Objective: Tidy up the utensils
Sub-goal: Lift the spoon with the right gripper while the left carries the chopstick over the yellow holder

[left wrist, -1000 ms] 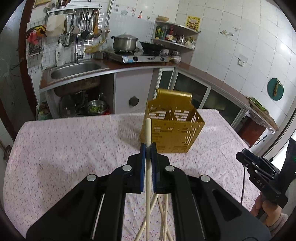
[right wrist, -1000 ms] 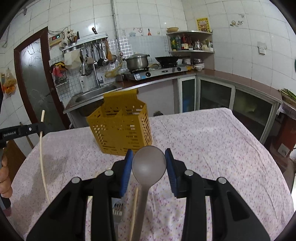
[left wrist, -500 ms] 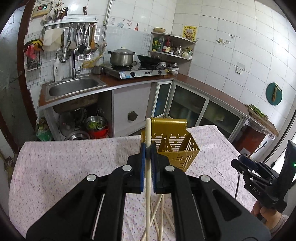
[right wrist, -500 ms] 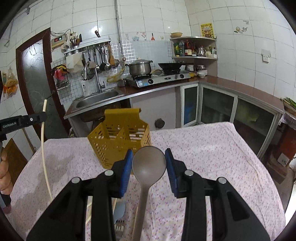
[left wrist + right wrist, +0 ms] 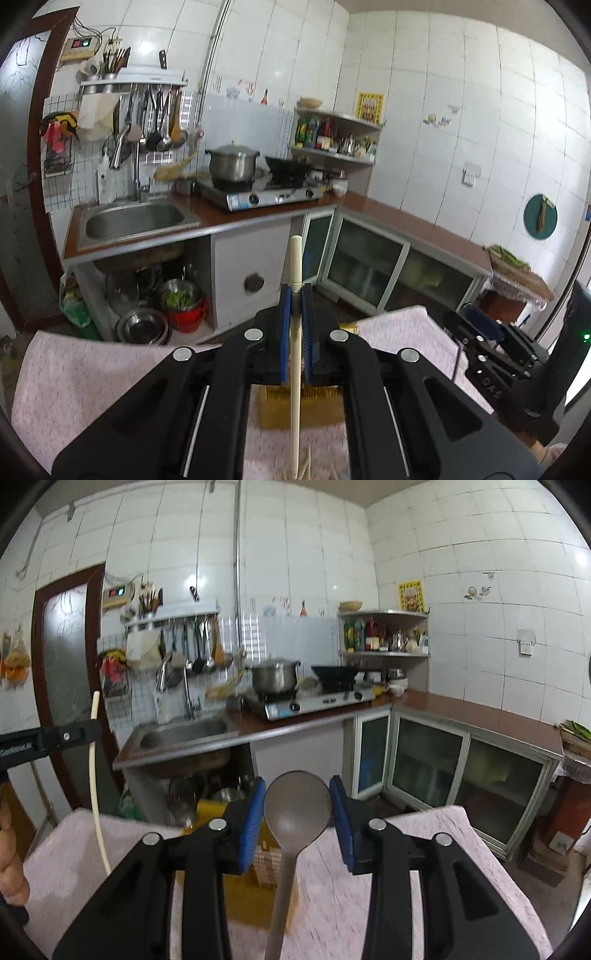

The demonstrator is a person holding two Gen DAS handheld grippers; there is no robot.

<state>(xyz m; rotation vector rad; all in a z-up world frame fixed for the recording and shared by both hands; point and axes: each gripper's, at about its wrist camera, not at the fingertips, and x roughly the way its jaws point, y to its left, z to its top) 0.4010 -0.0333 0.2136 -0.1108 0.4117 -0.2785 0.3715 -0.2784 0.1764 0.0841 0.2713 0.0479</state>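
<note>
The table [image 5: 436,853], under a pink flowered cloth, fills the lower part of both views. Its far edge runs just in front of the counter cabinets [image 5: 424,760], with a strip of floor between, and its right corner lies near the glass cabinet doors. On the right side the cloth is bare out to that corner; on the left it is bare out to the far left edge.

The yellow utensil basket [image 5: 240,893] stands on the cloth, mostly hidden below and behind both grippers; in the left wrist view only a blurred patch of it [image 5: 299,410] shows under the fingers, so its compartments cannot be made out.

The right gripper [image 5: 297,814] has its blue-padded jaws spread wide. A grey spoon [image 5: 295,812] stands upright between them, bowl up, with a small gap showing at each side of the bowl. Its handle runs down out of view, so where it is held cannot be told.

The left gripper [image 5: 296,314] is closed tight on a single pale chopstick [image 5: 295,350], held upright, its top sticking out above the pads. In the right wrist view the same chopstick [image 5: 96,782] hangs down from that gripper [image 5: 92,731] above the left side of the table. More chopsticks [image 5: 306,469] lie on the cloth below.
</note>
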